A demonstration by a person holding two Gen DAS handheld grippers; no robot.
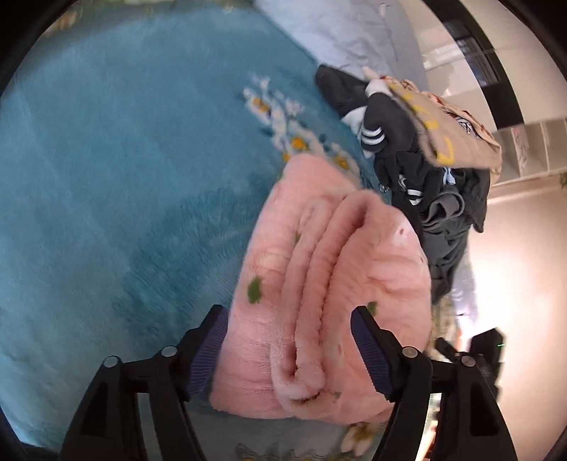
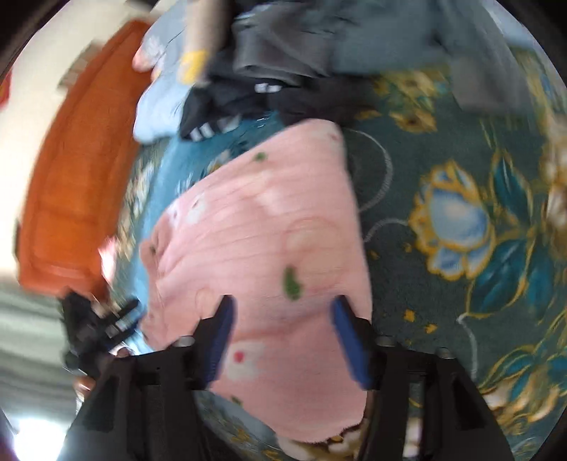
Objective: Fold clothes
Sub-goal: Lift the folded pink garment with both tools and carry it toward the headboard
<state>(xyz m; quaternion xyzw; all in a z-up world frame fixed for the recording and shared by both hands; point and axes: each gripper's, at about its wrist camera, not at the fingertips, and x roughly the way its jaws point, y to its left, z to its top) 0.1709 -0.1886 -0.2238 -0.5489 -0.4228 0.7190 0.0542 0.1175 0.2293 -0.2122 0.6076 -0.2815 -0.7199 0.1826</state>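
pink fleece garment point(image 1: 329, 283), folded into thick rolls with small green marks, lying on the blue floral blanket point(image 1: 106, 159); in the right wrist view the same pink fleece garment point(image 2: 262, 230) seen flatter, with pale shapes and green spots, on the darker teal floral part of the blanket point(image 2: 460, 212). left gripper point(image 1: 288, 349) just above the near end of the garment, fingers spread wide to either side of the folds, blue pads point(image 1: 209, 351) clear of the fleece, nothing clamped. right gripper point(image 2: 281, 340) likewise over the near edge, fingers parted, pads point(image 2: 349, 347) not pressing the cloth. beyond the garment, close to its far edge: heap of dark clothes point(image 1: 425, 184) with white stripes, topped by a beige piece with yellow markings point(image 1: 450, 124); same dark heap point(image 2: 269, 71) with a light blue item point(image 2: 159, 106) beside it in the right wrist view. pale blue sheet point(image 1: 347, 32) farther behind the heap. orange upholstered piece point(image 2: 78, 159) off to the side of the garment, much blurred. other gripper's black body point(image 2: 95, 326) visible beside the garment's near corner.
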